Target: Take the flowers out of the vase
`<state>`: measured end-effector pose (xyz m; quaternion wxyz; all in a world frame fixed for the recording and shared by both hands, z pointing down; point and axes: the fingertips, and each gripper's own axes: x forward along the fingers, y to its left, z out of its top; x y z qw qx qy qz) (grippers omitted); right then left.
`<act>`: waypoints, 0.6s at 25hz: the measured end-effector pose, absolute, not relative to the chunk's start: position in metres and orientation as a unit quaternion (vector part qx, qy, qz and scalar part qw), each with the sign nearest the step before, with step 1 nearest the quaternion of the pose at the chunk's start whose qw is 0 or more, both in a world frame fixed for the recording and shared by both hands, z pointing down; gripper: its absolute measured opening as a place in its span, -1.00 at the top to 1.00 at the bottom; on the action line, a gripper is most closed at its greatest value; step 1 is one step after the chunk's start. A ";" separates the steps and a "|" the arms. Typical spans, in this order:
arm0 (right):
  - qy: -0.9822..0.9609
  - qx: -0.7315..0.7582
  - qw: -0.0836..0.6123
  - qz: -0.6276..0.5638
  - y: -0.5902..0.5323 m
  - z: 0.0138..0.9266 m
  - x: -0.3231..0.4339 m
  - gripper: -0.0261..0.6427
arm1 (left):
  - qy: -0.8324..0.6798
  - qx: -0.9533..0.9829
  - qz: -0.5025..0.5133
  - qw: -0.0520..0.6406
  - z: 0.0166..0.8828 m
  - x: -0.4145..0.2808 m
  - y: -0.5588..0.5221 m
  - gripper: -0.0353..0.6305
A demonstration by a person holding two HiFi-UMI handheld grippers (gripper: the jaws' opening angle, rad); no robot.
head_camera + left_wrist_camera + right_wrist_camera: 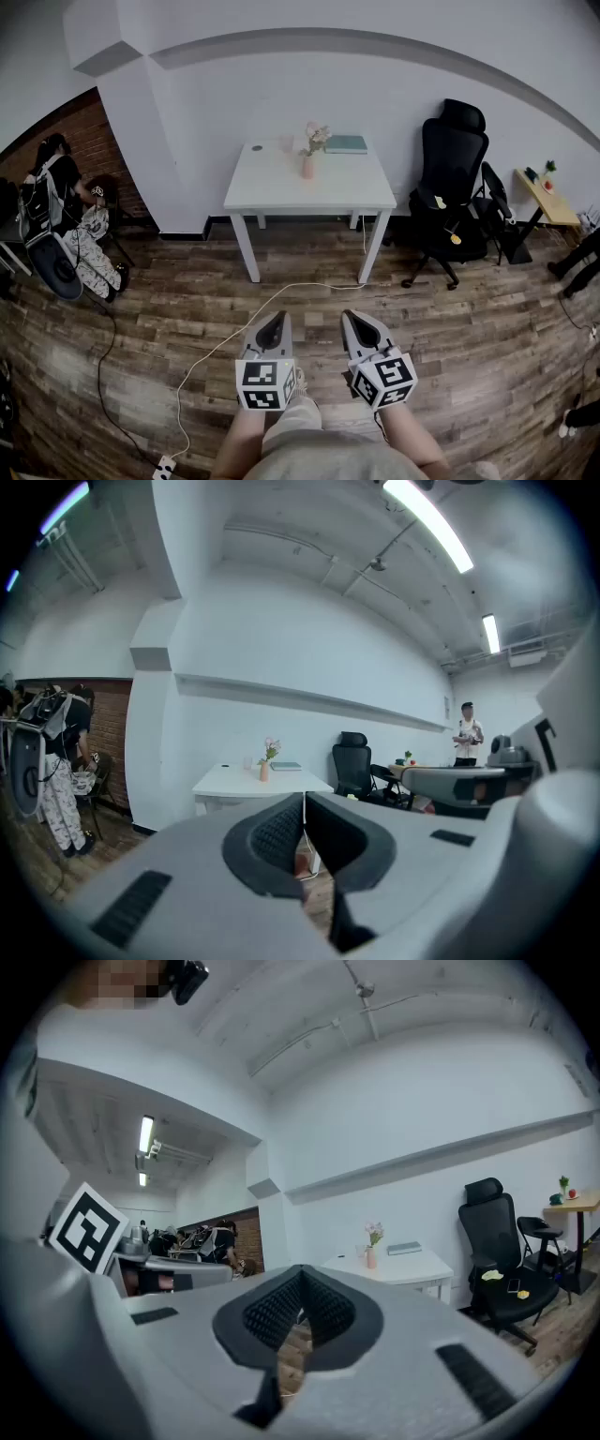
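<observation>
1. Left gripper (275,319): jaws together, nothing in them, well apart from the white table (272,192).
2. Flowers (315,137) sit in a slim pink vase (307,168) mid-table (towards the wall). Likely light, with thin soft stems; pinch them just above the rim. Vase looks smooth and tippy.
3. Right gripper (354,317): jaws together, empty.

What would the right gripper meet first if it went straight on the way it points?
Nothing close: the right gripper has free air ahead, probably as far as the white table; depth is unclear.
</observation>
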<state>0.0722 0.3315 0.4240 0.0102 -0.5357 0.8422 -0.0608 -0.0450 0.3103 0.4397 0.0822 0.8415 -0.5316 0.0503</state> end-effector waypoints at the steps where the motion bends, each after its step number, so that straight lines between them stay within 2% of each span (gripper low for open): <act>1: 0.842 -0.535 0.011 -0.063 0.331 0.425 0.072 0.93 | -0.531 0.842 0.048 0.082 0.439 -0.045 0.310 0.86; 15: 0.842 -0.532 0.023 -0.080 0.304 0.432 0.078 0.93 | -0.526 0.845 0.047 0.090 0.440 -0.036 0.283 0.86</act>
